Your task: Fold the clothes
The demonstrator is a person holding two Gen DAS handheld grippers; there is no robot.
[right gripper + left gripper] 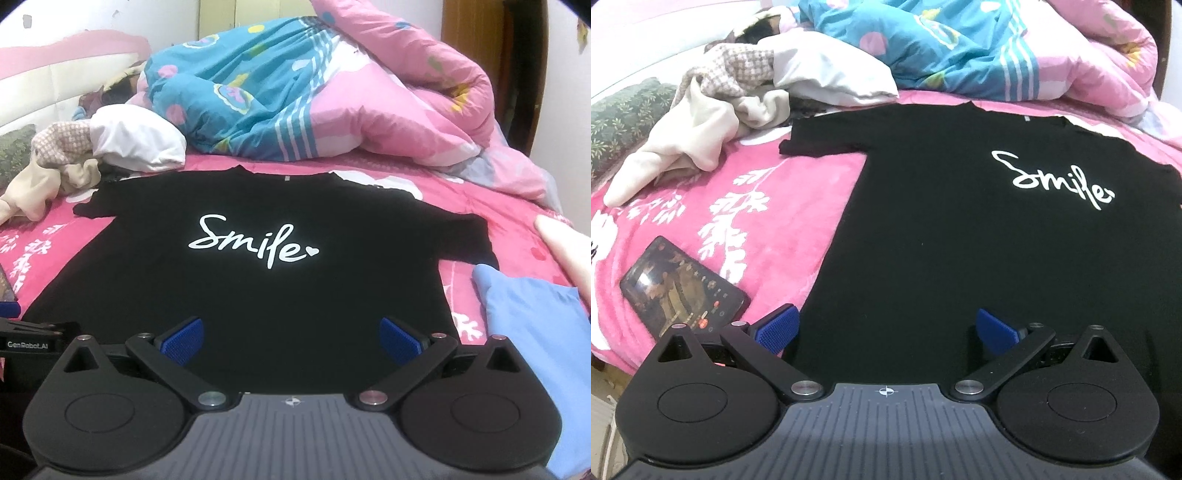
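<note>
Left gripper (886,330) and right gripper (291,338) both spread wide, empty, level over the near hem of the black T-shirt (240,288), flat on the bed (768,206).

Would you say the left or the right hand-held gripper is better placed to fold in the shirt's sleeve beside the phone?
Left, probably: its open hand-held gripper hovers at the shirt's hem on the phone side.
</note>
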